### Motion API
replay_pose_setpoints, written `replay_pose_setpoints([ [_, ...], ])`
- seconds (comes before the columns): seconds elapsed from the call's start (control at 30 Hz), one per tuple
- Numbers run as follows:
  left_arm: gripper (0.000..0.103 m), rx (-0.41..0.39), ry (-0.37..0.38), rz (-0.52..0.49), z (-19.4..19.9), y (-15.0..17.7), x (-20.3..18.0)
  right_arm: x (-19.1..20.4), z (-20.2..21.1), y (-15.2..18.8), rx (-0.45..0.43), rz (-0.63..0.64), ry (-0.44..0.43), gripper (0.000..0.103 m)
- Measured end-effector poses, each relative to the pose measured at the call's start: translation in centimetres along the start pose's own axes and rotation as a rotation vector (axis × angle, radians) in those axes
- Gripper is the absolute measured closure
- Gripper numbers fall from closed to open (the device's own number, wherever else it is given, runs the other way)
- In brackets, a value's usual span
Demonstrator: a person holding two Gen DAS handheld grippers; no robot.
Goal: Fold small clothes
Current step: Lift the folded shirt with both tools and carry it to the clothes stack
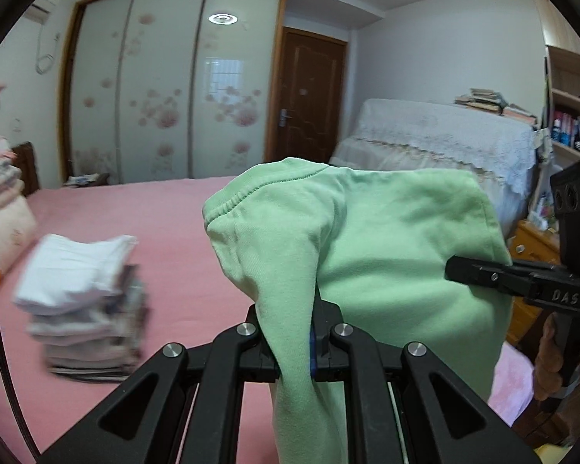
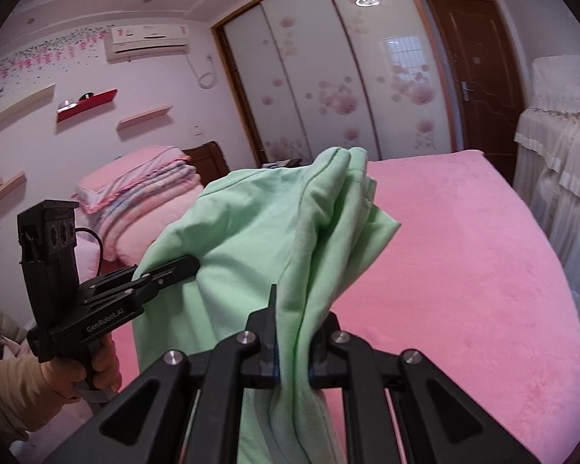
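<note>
Holding: I have the green garment (image 1: 386, 239) up in the air over the bed (image 1: 166, 212), one edge in each hand-held gripper, so I judge this as the lift-and-spread step before a fold.
Bed: the pink cover (image 2: 464, 270) lies flat and bare on the right wrist's side; that looks to me like the place to lay the cloth down.
Green garment: it hangs bunched and creased between my two grips, a ribbed hem or cuff showing at the top in the left wrist view; it does not touch the bed where I can see it.
Folded stack: a pile of finished clothes (image 1: 85, 305) sits on the bed to the left, blurred, well apart from the garment.
Left hand-held gripper (image 1: 313, 344): jaws closed tight on a fold of the green cloth, which drapes down through them.
Right hand-held gripper (image 2: 294, 352): likewise clamped on the garment, cloth pinched between the pads.
Next move, my judgement: draw the two grips apart to pull the cloth taut, then lower it flat onto the bare pink cover, keeping both clamps firm until it rests.
Risk: the bunched layers may land twisted unless I straighten them first.
</note>
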State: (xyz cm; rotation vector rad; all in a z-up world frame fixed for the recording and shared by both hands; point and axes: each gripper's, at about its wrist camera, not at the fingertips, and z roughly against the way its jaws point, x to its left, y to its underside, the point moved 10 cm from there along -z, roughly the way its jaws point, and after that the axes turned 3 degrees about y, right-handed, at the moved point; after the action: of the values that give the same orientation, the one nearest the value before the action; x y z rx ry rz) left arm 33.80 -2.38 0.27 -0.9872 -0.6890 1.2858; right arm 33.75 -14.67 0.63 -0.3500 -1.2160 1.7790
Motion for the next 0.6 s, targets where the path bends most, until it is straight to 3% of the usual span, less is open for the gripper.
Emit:
replay_pose_setpoints([
  [0.27, 0.095, 0.098, -0.226, -0.056, 5.2, -3.8, 12.3, 12.1, -8.0, -4.4, 0.035, 0.034, -0.076, 0.095],
  [0.43, 0.095, 0.117, -0.357, -0.087, 4.9, -7.7, 21.3, 17.6, -15.6, -9.3, 0.024, 0.004, -0.127, 0.095],
  [0.6, 0.095, 0.119, -0.428, -0.090, 2.2, -10.4, 29.0, 21.1, -23.4, -13.4, 0.034, -0.038, -0.161, 0.095],
])
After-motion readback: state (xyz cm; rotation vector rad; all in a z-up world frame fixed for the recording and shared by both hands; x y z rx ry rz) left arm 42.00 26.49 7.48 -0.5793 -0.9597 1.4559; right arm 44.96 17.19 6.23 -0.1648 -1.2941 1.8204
